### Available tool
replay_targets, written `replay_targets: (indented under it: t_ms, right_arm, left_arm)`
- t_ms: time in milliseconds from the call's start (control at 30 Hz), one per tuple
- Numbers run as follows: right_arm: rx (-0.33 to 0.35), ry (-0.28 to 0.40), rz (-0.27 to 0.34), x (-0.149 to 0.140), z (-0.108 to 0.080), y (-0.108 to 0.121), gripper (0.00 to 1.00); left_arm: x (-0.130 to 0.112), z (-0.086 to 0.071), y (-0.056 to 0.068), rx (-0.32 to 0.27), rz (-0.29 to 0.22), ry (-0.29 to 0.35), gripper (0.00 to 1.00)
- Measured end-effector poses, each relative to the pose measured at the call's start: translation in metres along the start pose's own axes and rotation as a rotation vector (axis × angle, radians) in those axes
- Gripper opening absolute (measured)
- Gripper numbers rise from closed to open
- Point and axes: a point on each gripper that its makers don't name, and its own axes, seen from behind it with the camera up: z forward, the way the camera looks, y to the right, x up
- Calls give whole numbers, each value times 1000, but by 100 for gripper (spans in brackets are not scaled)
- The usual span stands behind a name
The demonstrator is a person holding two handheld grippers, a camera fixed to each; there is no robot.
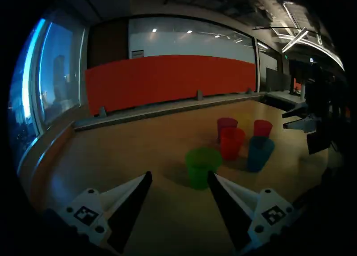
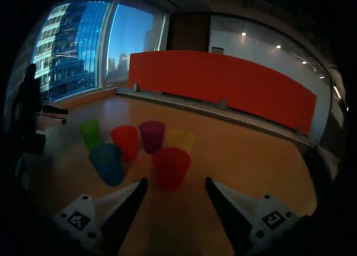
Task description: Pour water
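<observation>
- Fingers on the left gripper (image 1: 178, 174) are spread wide and released, with nothing between the pads and nothing touched. Same deal on the right gripper (image 2: 175, 181): wide apart, holding nothing.
- Big wooden table (image 1: 134, 144) takes up most of both views, and all the cups stand upright on it in one loose bunch.
- Behind the table runs a long orange panel (image 1: 169, 79), with a tall window (image 2: 67, 55) off to one side showing towers outside.
- Six plastic cups: green cup (image 1: 201, 165), orange cup (image 1: 232, 142), blue cup (image 1: 259, 153), purple cup (image 1: 226, 123), red cup (image 1: 263, 127), plus a yellow cup (image 2: 180, 140) at the back of the bunch in the right gripper view.
- In the left gripper view the green cup sits just ahead of the fingertips, lined up with the gap. It's a little apart from the other cups and touches neither finger.
- In the right gripper view the red cup is the near one, just ahead of the gap, with the blue cup beside it on the left.
- Water in any cup? Can't tell, it's too dim and the angle's low.
- Smallest bit: a black-and-white square marker (image 1: 86, 215) on each finger base, too small to read as anything.
</observation>
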Motion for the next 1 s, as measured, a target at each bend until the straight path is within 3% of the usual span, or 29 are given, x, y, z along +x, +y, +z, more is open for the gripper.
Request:
replay_targets:
  t_ms: [200,500,700,1000]
  right_arm:
    - [-79,39,37,1,-1,14,100]
    - [-157,141,122,19,-4,29,100]
    - [-229,202,125,26,-7,44,100]
    - [-306,321,134,62,-24,55,100]
  left_arm:
    - [8,1,-6,46,-36,50,92]
    - [20,0,-10,100,-51,119,92]
    - [32,-3,-11,126,-67,172,92]
    - [58,-11,-8,162,-78,239,93]
